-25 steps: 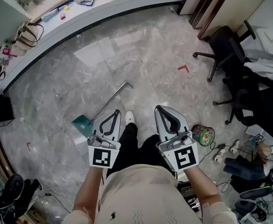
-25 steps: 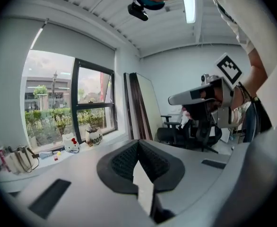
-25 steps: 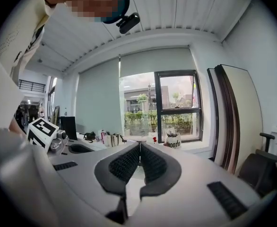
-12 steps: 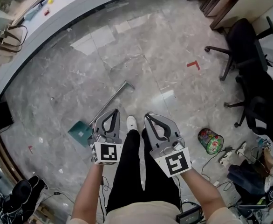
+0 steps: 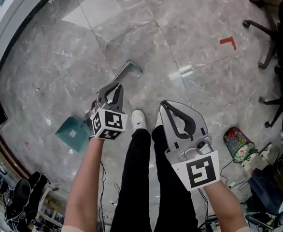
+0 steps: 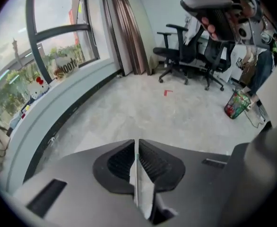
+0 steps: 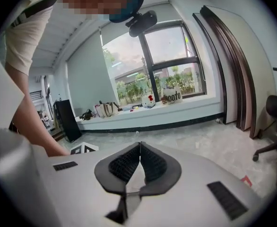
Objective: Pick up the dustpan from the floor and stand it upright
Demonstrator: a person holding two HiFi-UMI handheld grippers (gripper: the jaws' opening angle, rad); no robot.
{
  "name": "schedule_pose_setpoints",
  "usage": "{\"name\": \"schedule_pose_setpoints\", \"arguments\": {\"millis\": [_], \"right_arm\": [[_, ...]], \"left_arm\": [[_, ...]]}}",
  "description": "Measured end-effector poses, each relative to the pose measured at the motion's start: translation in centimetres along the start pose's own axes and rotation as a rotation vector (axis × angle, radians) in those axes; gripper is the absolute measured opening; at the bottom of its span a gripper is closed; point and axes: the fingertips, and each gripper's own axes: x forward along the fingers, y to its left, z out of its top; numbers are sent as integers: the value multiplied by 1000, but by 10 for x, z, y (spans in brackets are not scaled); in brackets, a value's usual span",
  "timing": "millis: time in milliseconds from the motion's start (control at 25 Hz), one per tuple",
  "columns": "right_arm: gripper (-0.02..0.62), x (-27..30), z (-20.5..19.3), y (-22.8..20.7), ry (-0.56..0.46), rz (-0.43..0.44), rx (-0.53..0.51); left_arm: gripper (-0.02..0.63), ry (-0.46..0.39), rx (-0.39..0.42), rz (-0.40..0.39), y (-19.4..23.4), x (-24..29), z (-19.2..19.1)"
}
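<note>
An office, by every sign. Black swivel chairs [image 6: 178, 48] on castors stand in a row at the upper middle of the left gripper view, with a small colourful bin [image 6: 237, 103] at their right. Polished grey stone-pattern tiles [image 5: 146, 33] fill the head view, with a red tape mark [image 5: 228, 41] stuck down at upper right. In the right gripper view a tall dark-framed window [image 7: 169, 60] faces trees at centre. The long curved sill [image 7: 176, 109] below it carries a handbag [image 7: 109, 109] and a plush toy [image 7: 149, 100].
</note>
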Motion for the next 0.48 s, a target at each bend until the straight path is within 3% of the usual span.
{"name": "schedule_pose_setpoints", "arguments": {"millis": [120,200,240,400,480], "right_arm": [[17,38,-55,-11,41,16,27],[17,59,-85,-15,66,34,39],[17,68,-99,-16,74,46,40],[17,96,-145,-21,100,111,-8],[17,111,-165,-25,98,141,-61]], "left_arm": [[21,124,-26,-8,4,63,-65],[65,180,-27,-34,4,100,-97],[97,206,-10,-48,3,116,-111],[100,277,105,-87,-1,178,-154],[100,305,109,-92,1,210,-174]]}}
